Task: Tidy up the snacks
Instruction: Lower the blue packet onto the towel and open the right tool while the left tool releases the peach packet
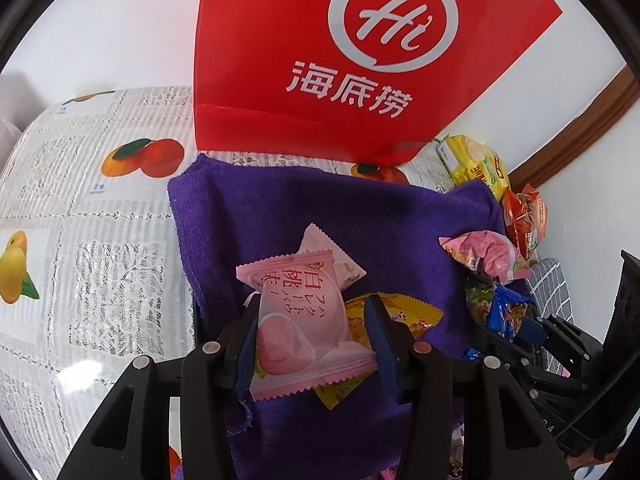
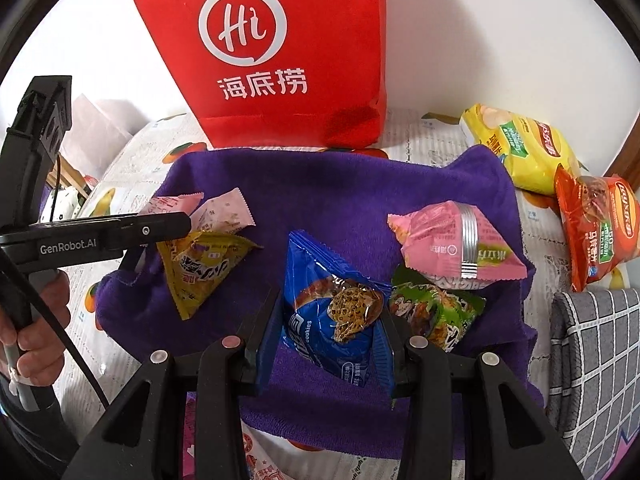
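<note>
My left gripper (image 1: 313, 306) is shut on a pink peach-print packet (image 1: 304, 332), held just above the purple towel (image 1: 320, 208). A pale pink packet (image 1: 332, 252) and a yellow packet (image 1: 400, 314) lie under it. My right gripper (image 2: 330, 308) is shut on a blue cookie packet (image 2: 332, 308) over the same towel (image 2: 320, 184). Beside it lie a green packet (image 2: 436, 312), a pink packet (image 2: 452, 240) and a yellow packet (image 2: 200, 268). A red paper bag (image 2: 272, 60) stands upright behind the towel.
Yellow chips (image 2: 520, 148) and orange-red chips (image 2: 600, 224) lie at the back right by the wall. A grey checked cloth (image 2: 600, 360) hangs over the right edge. The fruit-print tablecloth (image 1: 100, 240) stretches left. A person's hand (image 2: 40, 320) holds the left gripper's handle.
</note>
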